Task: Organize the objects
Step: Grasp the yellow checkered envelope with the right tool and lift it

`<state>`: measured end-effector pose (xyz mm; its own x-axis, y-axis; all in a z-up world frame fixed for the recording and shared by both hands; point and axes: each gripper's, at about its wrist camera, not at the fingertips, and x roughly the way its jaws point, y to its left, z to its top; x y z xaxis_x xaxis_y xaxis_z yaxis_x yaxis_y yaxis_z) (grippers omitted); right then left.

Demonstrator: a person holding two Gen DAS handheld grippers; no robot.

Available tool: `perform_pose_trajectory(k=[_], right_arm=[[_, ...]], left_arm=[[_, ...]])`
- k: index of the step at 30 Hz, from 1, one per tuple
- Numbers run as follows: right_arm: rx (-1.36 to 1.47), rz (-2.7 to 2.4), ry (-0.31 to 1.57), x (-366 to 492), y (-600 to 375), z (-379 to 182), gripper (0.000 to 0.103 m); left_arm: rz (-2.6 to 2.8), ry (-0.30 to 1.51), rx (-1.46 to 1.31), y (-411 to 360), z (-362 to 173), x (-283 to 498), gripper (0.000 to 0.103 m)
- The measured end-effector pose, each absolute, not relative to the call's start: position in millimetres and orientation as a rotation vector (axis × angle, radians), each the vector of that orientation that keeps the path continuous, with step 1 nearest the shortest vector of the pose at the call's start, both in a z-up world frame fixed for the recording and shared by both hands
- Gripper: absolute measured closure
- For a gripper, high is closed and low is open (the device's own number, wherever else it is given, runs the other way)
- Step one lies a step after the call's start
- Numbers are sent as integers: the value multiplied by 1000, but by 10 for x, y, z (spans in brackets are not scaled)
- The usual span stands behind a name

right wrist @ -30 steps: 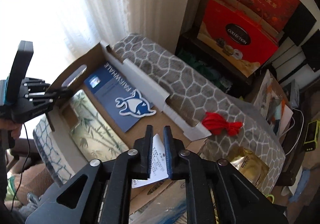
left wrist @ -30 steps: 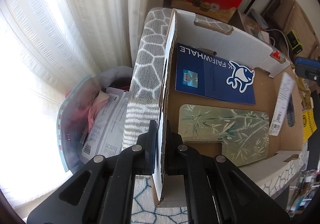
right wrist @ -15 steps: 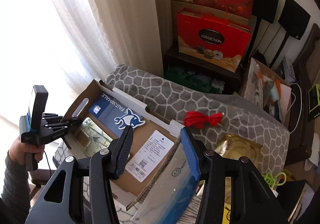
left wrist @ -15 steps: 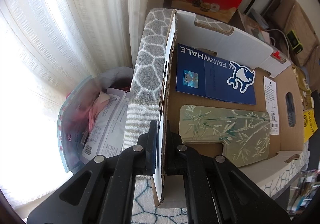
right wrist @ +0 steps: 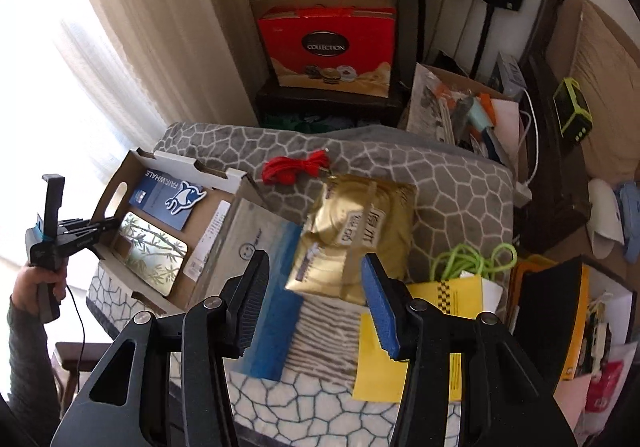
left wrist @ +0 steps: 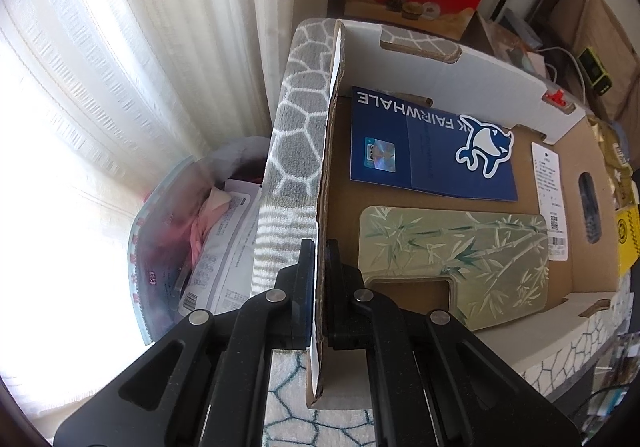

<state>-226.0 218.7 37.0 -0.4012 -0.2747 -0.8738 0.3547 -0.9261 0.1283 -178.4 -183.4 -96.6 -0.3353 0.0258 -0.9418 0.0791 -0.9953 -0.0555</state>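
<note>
Here the left gripper (left wrist: 318, 287) is clamped tight on the upright side wall of the cardboard box (left wrist: 440, 59), one finger on each face of the wall, a hand (right wrist: 38, 279) in a dark sleeve gripping its handle. Inside the box, flat on the bottom, lie a blue Fairwhale booklet (left wrist: 424, 151), a bamboo-print board (left wrist: 460, 247) just beside it, and a white tag (left wrist: 552, 203) toward the far end. The box sits on a grey blanket (right wrist: 400, 167) with a white honeycomb pattern. The right gripper (right wrist: 316, 295) hangs above that blanket away from the box, its jaws spread and nothing between them. Below it lies a gold foil pouch (right wrist: 356, 235); a red cord (right wrist: 296, 169) lies just beyond it, a green cord (right wrist: 472, 259) off to the right, and a yellow booklet (right wrist: 452, 327) nearer.
</note>
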Motion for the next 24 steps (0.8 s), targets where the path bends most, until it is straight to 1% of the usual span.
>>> perform_pose_trajectory(k=[4,13,18,21,24], right_arm=[[1477,-2405,115,-2205,2457,325,54],[1578,-2503,36,-2203,3104,58,54],[1643,-2528,-95,-2230,3456,-176,54],[1682,-2496,-230,-2215,3641,-314,53],[1715,-2424,-310,-2192,3713,-472,52]], left_arm=[[-2533,112,1790,-1804,-955,-1783,99],[-2534,118,1789,-1804,-959,-1775,99],[-2537,136,1794,-1808,-967,-1774,99],[-2536,142,1797,-1806,-965,-1776,99],[-2533,135,1797,-1808,-966,-1777,99]])
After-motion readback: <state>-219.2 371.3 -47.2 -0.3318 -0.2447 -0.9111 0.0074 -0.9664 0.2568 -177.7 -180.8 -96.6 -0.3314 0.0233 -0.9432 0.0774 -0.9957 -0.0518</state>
